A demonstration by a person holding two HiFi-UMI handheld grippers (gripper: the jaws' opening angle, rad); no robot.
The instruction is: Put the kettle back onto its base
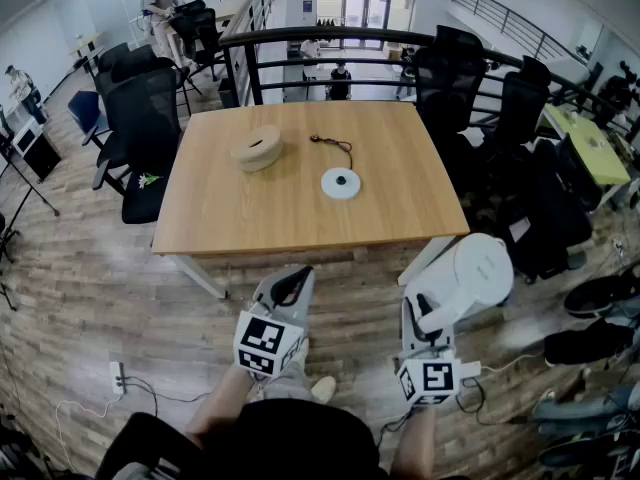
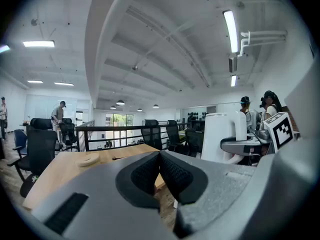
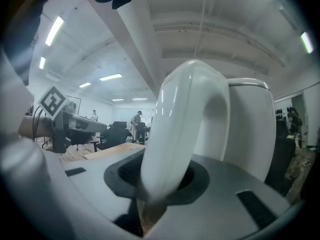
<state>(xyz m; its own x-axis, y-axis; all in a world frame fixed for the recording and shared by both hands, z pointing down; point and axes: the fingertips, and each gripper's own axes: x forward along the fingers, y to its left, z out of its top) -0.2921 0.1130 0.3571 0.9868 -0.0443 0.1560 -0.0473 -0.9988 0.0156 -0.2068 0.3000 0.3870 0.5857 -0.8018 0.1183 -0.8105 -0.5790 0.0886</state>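
My right gripper [image 1: 428, 313] is shut on the handle [image 3: 175, 134] of a white kettle [image 1: 470, 273], which hangs in the air off the table's near right corner. The kettle's round white base [image 1: 341, 183] lies on the wooden table [image 1: 250, 218], right of centre, with a dark cord [image 1: 335, 146] running back from it. My left gripper [image 1: 290, 286] is shut with nothing in it, held in front of the table's near edge. In the left gripper view the kettle [image 2: 222, 136] shows to the right, with the right gripper [image 2: 250, 145] on its handle.
A tan round roll [image 1: 257, 149] lies on the table left of the base. Black office chairs [image 1: 145, 133] stand at the table's left and behind it on the right. A black railing [image 1: 330, 38] runs behind the table. Shoes [image 1: 600, 298] and cables lie on the floor at the right.
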